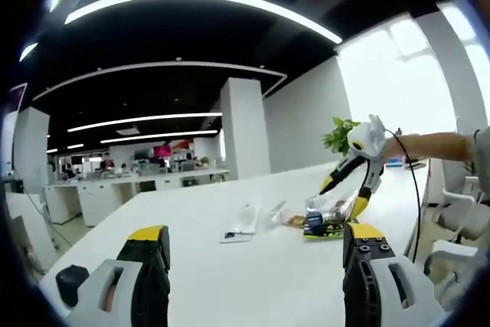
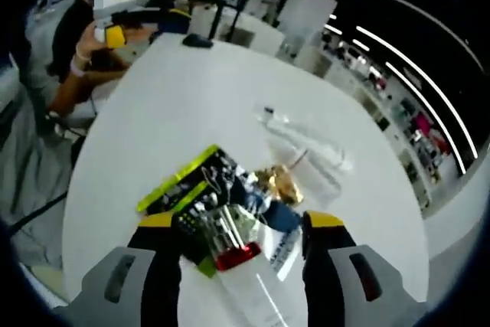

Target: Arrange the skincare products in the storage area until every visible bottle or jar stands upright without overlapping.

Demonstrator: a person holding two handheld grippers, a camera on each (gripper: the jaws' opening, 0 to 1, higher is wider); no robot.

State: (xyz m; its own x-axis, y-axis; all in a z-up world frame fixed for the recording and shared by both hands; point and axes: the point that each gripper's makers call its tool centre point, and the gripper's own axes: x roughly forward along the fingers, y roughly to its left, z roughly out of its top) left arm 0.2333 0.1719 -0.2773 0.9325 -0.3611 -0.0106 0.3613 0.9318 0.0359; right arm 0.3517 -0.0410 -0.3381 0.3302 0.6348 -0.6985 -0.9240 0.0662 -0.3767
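My left hand-held gripper (image 1: 256, 266) hovers over a smooth white worktop (image 1: 260, 289), its yellow-tipped black jaws spread wide with nothing between them. Beyond it the skincare products (image 1: 329, 220) lie in a small glossy heap, with flat clear packets (image 1: 243, 223) just beside them. Farther back stand a leafy plant (image 1: 341, 134), white pillars, rows of desks and long curved ceiling lights in an open office.

In the right gripper view, my right hand-held gripper (image 2: 239, 254) hangs right above the heap, jaws wide, empty. Between them sits a clear bottle with a red band (image 2: 233, 250); beside it lie lime-edged dark sachets (image 2: 184, 181) and a crinkled gold piece (image 2: 277, 181). Transparent bags (image 2: 310, 147) rest further off.
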